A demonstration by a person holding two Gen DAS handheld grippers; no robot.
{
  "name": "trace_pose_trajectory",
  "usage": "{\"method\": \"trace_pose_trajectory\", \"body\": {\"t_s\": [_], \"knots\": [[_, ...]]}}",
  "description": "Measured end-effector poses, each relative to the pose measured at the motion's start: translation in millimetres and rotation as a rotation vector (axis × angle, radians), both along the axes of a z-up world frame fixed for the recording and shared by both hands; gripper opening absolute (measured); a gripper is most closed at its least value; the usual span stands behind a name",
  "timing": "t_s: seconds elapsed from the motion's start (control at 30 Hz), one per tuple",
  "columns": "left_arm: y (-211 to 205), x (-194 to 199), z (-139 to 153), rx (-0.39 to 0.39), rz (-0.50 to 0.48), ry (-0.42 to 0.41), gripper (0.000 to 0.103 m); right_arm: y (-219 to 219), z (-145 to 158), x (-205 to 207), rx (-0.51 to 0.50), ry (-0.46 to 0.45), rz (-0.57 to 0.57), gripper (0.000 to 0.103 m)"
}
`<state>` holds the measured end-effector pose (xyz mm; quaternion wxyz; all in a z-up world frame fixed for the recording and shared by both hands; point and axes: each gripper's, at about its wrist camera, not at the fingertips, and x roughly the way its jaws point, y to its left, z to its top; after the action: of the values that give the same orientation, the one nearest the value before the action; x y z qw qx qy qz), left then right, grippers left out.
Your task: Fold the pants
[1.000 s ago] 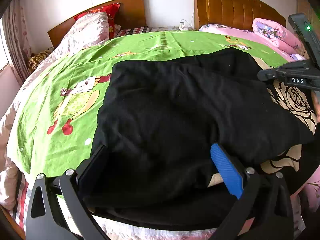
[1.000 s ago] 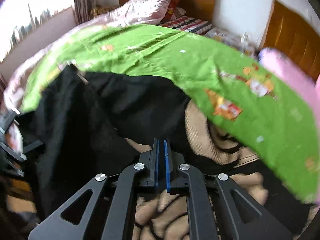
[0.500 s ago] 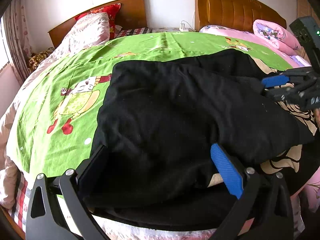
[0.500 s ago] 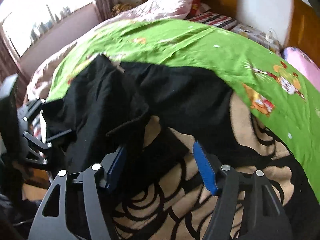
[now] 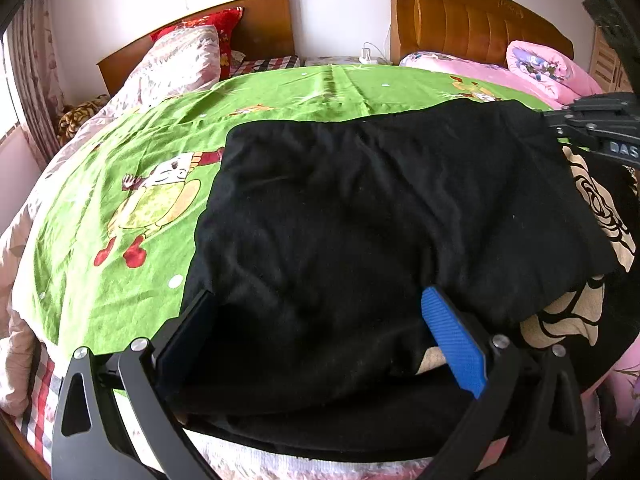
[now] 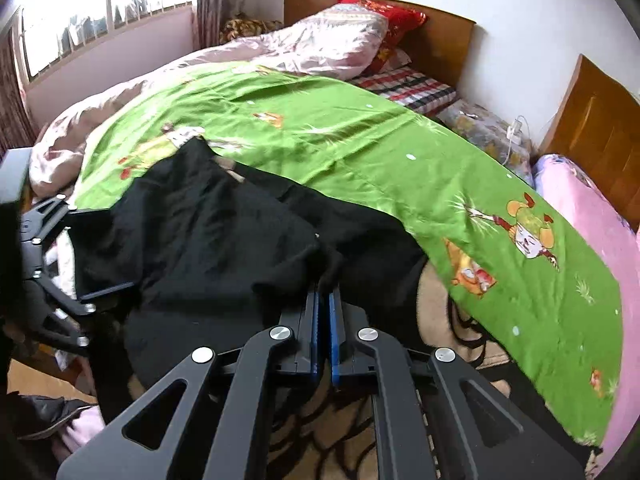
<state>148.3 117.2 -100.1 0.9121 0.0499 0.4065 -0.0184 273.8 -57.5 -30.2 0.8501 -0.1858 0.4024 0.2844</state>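
Black pants point(image 5: 360, 220) lie on the bed point(image 5: 120, 184), long axis crosswise. Right gripper point(image 6: 323, 300) jaws clenched on a pants edge; left gripper point(image 5: 320, 340) jaws released, straddling the fabric.

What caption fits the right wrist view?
Right claw shut on black fabric pants lying across a green cartoon-print bedsheet.
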Motion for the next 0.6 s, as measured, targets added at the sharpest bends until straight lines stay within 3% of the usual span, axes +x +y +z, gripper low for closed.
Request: {"method": "trace_pose_trajectory", "body": {"t_s": [0.13,0.2,0.27,0.3,0.33,0.43,0.6], "knots": [[-0.5,-0.2,-0.1,0.001,0.005,-0.002,0.102,-3.1,-37.4,16.8,-0.083,0.057,-0.033,0.005],[-0.8,0.0,-0.2,0.001,0.003,-0.001,0.102,-18.8,-40.6,24.6,0.052,0.106,-0.047,0.008],[-1.1,0.7,-0.5,0.001,-0.001,-0.001,0.102,-34.3,-39.7,31.3,0.102,0.161,-0.095,0.026],[-0.9,1.4,-1.3,0.0,-0.002,0.0,0.102,-38.5,-37.4,30.4,0.094,0.159,-0.115,0.049],[-1.0,1.5,-1.3,0.0,-0.002,0.0,0.102,-42.1,-33.2,27.6,0.084,0.139,-0.13,0.057],[-0.7,1.2,-1.6,-0.001,0.003,-0.004,0.102,-40.4,-12.8,11.0,0.109,0.094,-0.1,0.057],[-2.8,1.0,-1.3,0.015,0.013,-0.005,0.102,3.4,2.6,-13.4,0.103,0.046,0.079,0.062]]}}
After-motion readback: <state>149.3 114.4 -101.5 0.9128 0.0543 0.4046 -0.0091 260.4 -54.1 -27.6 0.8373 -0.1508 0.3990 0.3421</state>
